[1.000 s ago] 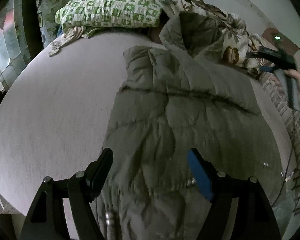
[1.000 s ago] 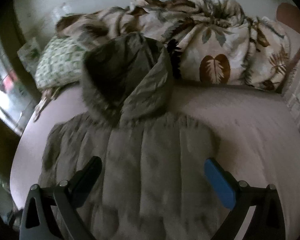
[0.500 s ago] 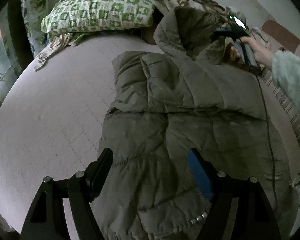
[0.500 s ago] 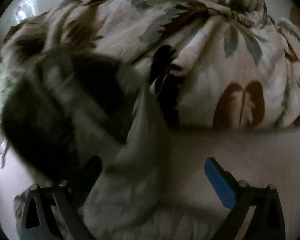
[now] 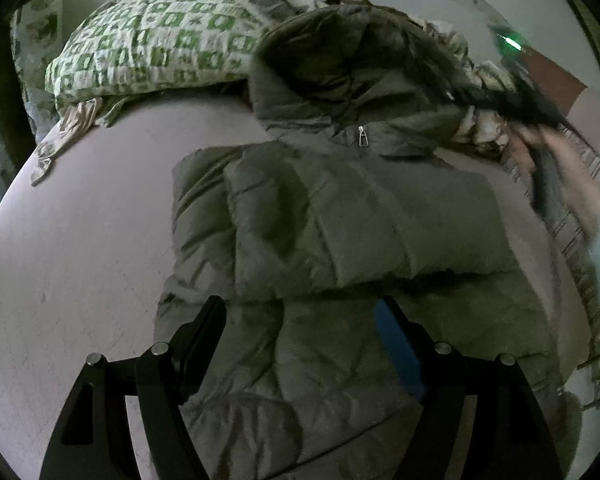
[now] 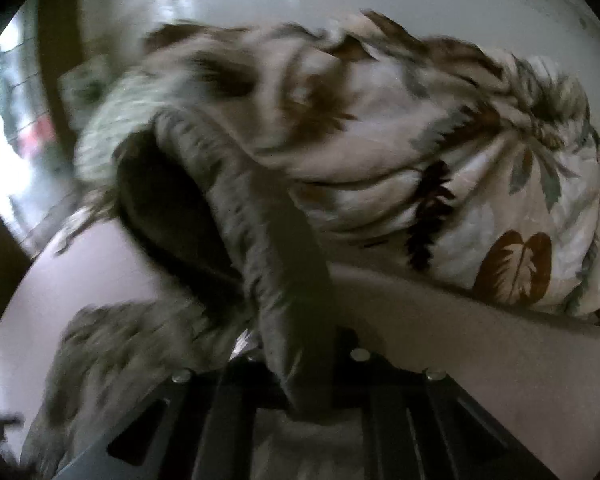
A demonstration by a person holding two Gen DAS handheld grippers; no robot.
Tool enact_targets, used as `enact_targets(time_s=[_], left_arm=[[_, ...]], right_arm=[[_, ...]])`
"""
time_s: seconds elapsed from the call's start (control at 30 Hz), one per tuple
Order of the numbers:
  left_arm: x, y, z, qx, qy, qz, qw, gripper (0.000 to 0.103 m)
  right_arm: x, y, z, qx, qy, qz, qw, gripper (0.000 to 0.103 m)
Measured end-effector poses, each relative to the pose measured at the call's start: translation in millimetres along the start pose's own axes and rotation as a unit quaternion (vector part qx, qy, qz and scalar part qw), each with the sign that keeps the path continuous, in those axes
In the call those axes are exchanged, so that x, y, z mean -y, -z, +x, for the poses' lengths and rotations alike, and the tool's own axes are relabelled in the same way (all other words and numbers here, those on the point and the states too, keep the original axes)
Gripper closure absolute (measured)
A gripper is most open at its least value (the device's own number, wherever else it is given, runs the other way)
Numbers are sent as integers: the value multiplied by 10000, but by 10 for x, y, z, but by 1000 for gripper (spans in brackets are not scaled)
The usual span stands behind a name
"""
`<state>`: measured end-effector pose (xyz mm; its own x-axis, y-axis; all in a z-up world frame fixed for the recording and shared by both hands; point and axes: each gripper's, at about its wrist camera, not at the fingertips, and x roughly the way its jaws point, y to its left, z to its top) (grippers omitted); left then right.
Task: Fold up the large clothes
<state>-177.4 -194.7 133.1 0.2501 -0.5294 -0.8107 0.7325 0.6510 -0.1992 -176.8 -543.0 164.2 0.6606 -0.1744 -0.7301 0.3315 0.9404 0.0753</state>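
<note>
Item: puffer jacket (image 5: 340,240), olive-grey, quilted, hooded. Lies on the bed (image 5: 80,240), at centre of the left wrist view; one sleeve folded across the chest. Hood (image 5: 340,52) at 12 o'clock, propped against the bedding; zipper pull (image 5: 363,136) at the collar.

Left hand-held gripper (image 5: 300,328): 6 o'clock, released, fingers spread wide over the jacket's lower body, nothing between them.

Right hand-held gripper (image 6: 300,380): clenched on the hood (image 6: 284,272) edge, the fabric rising from between its closed fingers; view blurred. In the left wrist view it appears at 2 o'clock, blurred.

Surroundings: green-checked pillow (image 5: 148,40) at 11 o'clock; leaf-print quilt (image 6: 480,184) bunched behind the hood.
</note>
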Motion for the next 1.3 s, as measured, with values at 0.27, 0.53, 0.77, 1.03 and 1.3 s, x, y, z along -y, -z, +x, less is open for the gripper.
enact_targets(time_s=[0.27, 0.53, 0.77, 1.03, 1.3], left_arm=[[-109, -406, -149, 696, 86, -457, 9965, 25], [-216, -772, 580, -38, 103, -1064, 9943, 25], [-314, -936, 1008, -49, -320, -1260, 9915, 72], [80, -1045, 311, 883, -245, -535, 9944, 84], [78, -332, 724, 41, -474, -447, 9979, 83]], right_arm=[[-440, 1235, -685, -258, -360, -452, 9980, 92], [-439, 1570, -478, -539, -93, -197, 9983, 92], [-523, 1535, -397, -528, 76, -226, 9983, 92], [-630, 1432, -434, -310, 148, -288, 9990, 92], [-349, 1554, -392, -481, -105, 48, 9988, 92]])
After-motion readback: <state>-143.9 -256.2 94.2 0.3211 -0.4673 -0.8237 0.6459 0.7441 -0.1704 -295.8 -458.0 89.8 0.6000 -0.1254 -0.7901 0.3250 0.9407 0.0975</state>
